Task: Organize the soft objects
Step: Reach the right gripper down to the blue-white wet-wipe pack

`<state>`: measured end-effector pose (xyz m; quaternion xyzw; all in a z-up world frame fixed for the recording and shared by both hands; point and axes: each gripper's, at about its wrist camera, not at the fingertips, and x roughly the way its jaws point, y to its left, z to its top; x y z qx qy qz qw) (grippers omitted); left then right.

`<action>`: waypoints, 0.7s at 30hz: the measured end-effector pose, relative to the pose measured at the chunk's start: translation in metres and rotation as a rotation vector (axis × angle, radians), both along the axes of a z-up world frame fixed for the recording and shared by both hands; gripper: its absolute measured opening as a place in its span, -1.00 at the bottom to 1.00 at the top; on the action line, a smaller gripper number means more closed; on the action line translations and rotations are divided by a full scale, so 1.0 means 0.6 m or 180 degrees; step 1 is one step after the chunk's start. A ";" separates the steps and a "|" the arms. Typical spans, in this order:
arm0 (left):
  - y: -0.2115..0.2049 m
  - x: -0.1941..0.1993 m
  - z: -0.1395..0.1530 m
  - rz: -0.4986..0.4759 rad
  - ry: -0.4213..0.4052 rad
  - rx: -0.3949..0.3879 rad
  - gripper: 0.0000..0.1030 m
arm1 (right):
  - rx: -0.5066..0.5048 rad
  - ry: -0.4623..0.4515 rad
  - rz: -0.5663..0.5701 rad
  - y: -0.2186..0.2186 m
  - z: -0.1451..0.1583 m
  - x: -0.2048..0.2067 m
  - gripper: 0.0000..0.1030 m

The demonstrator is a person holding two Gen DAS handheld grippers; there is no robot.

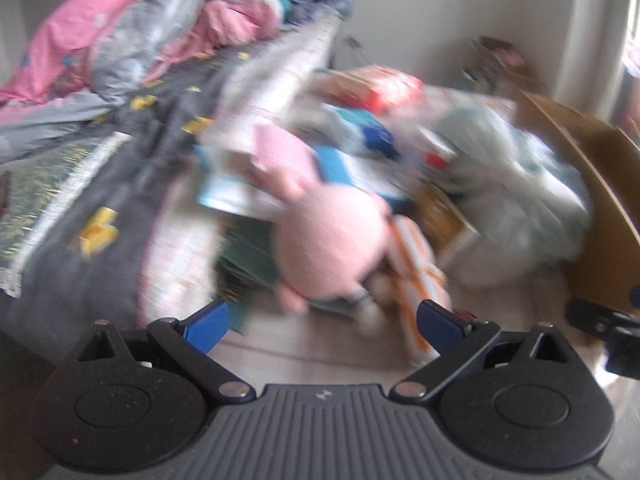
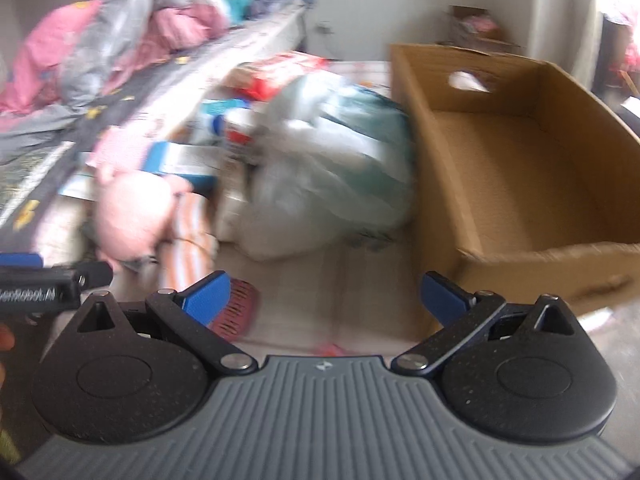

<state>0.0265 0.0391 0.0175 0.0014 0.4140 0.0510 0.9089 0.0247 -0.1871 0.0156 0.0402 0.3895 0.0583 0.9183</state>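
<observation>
A pink plush toy (image 1: 332,236) lies on the floor beside the bed, on a heap of packets and books. It also shows in the right wrist view (image 2: 132,216). An orange-and-white striped cloth (image 1: 416,256) lies right of it, also seen in the right wrist view (image 2: 190,236). My left gripper (image 1: 324,320) is open and empty, just short of the plush. My right gripper (image 2: 326,298) is open and empty over bare floor. An open, empty cardboard box (image 2: 520,160) stands at right. Both views are blurred.
A bed (image 1: 100,140) with a grey cover and a pink and grey quilt (image 1: 120,32) fills the left. A bulging pale plastic bag (image 2: 332,160) sits between the heap and the box. A small red basket (image 2: 236,312) lies by my right gripper.
</observation>
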 end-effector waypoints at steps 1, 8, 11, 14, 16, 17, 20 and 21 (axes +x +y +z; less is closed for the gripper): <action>0.009 0.004 0.003 0.0010 -0.0045 0.0002 0.95 | 0.0003 -0.0071 0.0041 0.009 0.005 0.003 0.98; 0.059 0.017 -0.006 -0.0005 -0.0175 -0.0293 0.95 | 0.0103 -0.0159 0.0350 0.055 -0.020 0.017 0.98; 0.061 0.019 -0.021 -0.0120 -0.0134 -0.0378 0.94 | 0.0298 -0.0007 0.0410 0.061 -0.043 0.023 0.98; 0.055 0.019 -0.031 -0.0251 -0.0146 -0.0312 0.82 | 0.0476 0.0098 0.0345 0.057 -0.059 0.030 0.98; 0.053 0.020 -0.034 -0.0310 -0.0159 -0.0299 0.75 | 0.0539 0.0064 0.0292 0.053 -0.058 0.035 0.97; 0.054 0.023 -0.034 -0.0321 -0.0173 -0.0317 0.74 | 0.0574 0.0027 0.0276 0.052 -0.055 0.038 0.97; 0.058 0.031 -0.030 -0.0361 -0.0228 -0.0402 0.69 | 0.0697 -0.0058 0.0299 0.050 -0.044 0.053 0.93; 0.060 0.034 -0.029 -0.0363 -0.0227 -0.0431 0.65 | 0.0723 -0.0073 0.0315 0.050 -0.041 0.059 0.88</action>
